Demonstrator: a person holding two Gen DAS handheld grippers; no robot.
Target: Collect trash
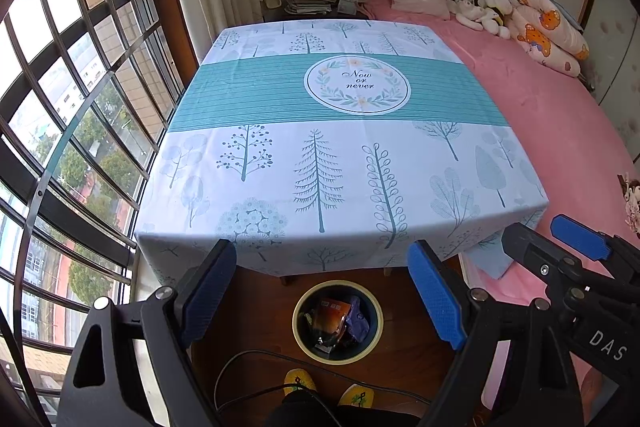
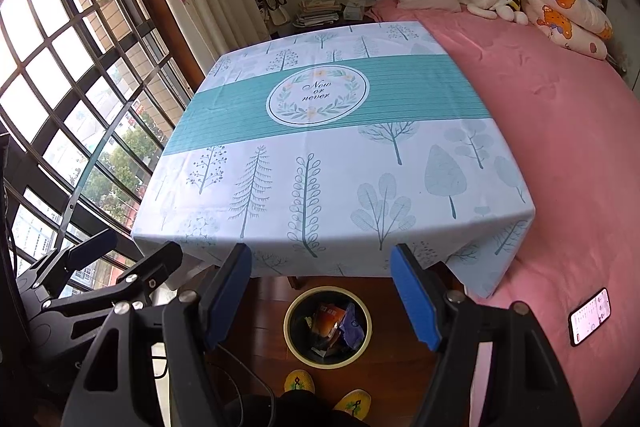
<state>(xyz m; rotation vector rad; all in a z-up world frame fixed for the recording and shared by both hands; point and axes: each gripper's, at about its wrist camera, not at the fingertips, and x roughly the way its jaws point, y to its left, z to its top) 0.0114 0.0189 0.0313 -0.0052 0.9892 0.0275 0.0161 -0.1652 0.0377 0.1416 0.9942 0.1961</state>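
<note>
A round trash bin (image 1: 298, 321) (image 2: 290, 327) with a pale yellow rim stands on the wooden floor in front of the table. Inside it lie crumpled wrappers (image 1: 334, 319) (image 2: 334, 323), orange, purple and dark. My left gripper (image 1: 322, 293) hangs open above the bin, nothing between its blue pads (image 1: 208, 293). My right gripper (image 2: 322, 293) is open too and holds nothing; in the left wrist view it (image 1: 540, 247) shows at the right edge. The left gripper (image 2: 128, 247) appears at the lower left of the right wrist view. The table (image 1: 340, 167) (image 2: 340, 187) wears a tree-print cloth with a teal band.
A bed with a pink sheet (image 1: 560, 131) (image 2: 560, 147) flanks the table on the right, with a pillow and soft toys at its head. A lit phone (image 2: 590, 317) lies on the bed. Barred windows (image 1: 72, 107) fill the left. A person's yellow slippers (image 1: 300, 381) (image 2: 298, 381) and a cable (image 1: 240, 359) are by the bin.
</note>
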